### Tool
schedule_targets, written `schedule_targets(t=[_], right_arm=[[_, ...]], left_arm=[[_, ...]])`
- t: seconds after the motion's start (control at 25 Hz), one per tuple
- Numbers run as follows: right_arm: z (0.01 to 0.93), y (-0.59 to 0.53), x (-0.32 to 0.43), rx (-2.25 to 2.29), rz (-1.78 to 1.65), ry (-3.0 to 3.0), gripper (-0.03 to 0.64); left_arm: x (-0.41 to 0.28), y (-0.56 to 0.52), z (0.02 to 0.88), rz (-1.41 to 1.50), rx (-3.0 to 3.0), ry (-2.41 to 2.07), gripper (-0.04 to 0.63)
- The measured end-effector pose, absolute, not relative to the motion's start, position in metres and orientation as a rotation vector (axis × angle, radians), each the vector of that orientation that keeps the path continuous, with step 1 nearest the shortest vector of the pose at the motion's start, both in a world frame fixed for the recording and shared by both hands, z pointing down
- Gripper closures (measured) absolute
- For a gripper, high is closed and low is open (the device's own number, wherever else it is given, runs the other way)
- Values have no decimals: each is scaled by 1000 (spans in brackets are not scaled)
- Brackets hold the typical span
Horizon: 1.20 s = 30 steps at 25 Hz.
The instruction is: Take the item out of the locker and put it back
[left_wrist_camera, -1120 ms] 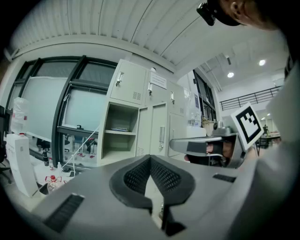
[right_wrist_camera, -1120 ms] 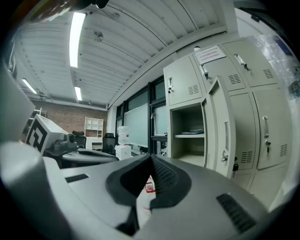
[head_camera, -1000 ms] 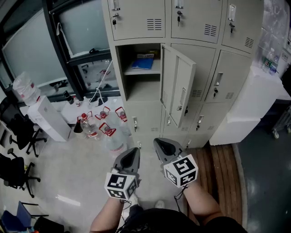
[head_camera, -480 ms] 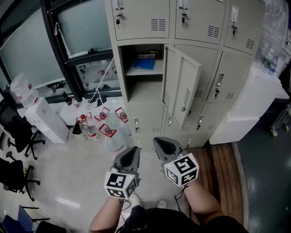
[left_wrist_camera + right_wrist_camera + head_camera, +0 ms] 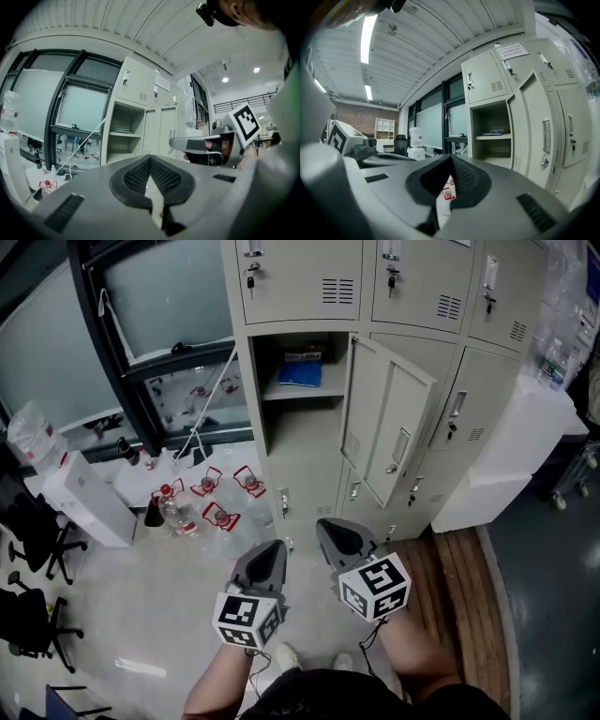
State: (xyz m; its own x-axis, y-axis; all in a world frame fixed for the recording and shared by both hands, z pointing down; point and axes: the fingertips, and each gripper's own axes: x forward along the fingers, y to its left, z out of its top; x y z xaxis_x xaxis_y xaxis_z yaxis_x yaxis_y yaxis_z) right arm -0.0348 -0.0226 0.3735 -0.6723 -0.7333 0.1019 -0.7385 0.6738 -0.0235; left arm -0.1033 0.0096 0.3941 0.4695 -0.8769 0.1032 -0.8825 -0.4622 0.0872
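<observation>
Inside, the blue item (image 5: 300, 374) lay on the shelf (image 5: 298, 395) of the open locker (image 5: 266, 418), whose door (image 5: 392, 432) stood swung out to the right. Well short of it, the left tongs (image 5: 273, 552) and right tongs (image 5: 332, 532) were both closed and empty, side by side above the floor (image 5: 141, 587).

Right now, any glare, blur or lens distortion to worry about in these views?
Head view: even light, sharp, mild wide-angle bend; the blue item in the open locker reads clearly. Left gripper view: strong fisheye, black vignette corners. Right gripper view: same fisheye, ceiling strip light blown out, locker interior dim.
</observation>
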Motion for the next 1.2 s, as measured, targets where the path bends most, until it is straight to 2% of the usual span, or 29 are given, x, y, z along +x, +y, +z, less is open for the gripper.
schedule_targets(t=[0.68, 1.2], right_arm=[[358, -74, -107, 1397, 65, -2749, 617], [360, -112, -99, 1395, 59, -2735, 617]], left_arm=[[-182, -50, 375, 58, 2713, -1457, 591], [-172, -100, 370, 82, 2737, -1464, 592]])
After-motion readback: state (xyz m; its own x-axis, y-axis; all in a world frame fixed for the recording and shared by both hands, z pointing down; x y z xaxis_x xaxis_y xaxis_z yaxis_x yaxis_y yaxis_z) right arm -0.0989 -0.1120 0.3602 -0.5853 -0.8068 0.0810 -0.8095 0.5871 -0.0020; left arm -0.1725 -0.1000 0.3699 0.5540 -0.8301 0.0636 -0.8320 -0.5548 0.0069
